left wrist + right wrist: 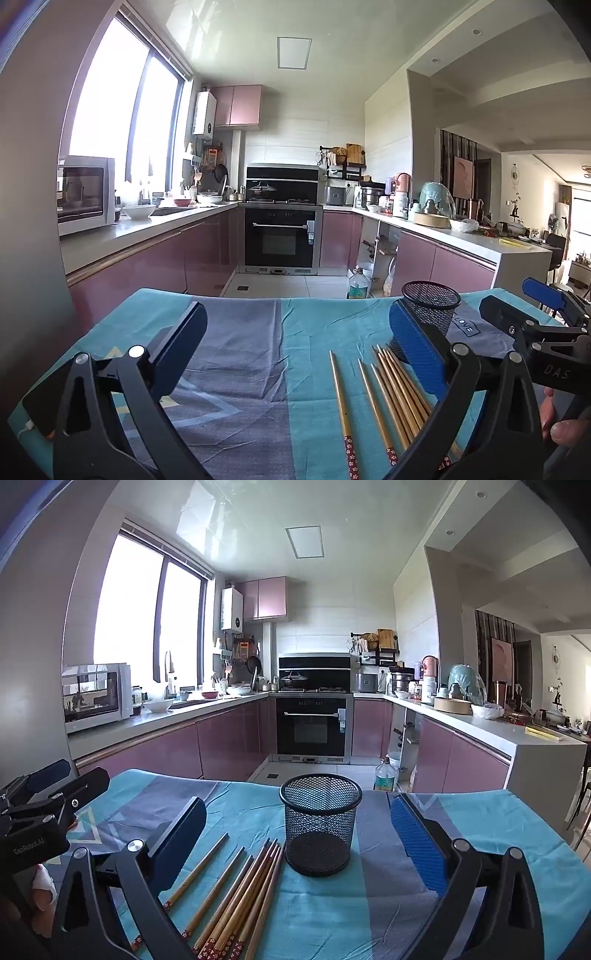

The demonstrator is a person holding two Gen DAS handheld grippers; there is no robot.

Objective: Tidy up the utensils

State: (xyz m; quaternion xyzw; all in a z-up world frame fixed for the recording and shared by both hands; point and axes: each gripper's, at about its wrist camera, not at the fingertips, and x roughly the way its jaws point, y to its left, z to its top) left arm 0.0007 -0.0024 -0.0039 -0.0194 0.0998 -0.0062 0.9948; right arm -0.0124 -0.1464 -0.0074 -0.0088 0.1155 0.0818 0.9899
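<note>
The desk (461,834) stands at the near end of a kitchen, covered by a teal and grey patterned cloth (388,904) with a few soft creases in it.

On that cloth sits a black wire-mesh cup (319,830), upright and with nothing in it that I can see. It looks light, so a knock from the side would likely tip or slide it on the fabric.

The left tongs (295,354) and the right tongs (299,840) both hover low over the desk with their jaws spread wide apart and nothing between the pads.

Just beside the cup, on its left as the right view shows it, lie the bamboo chopsticks (236,893), flat on the cloth. Most are bunched in a loose fan and two lie a little apart. Their tapered tips point toward the cup and their red flowered ends toward the person.

I judge them stiff, very light and smooth, apt to roll or pivot. A pinch across the middle of the shaft should balance them best, and a lone stick looks an easier first pick than the bundle.
</note>
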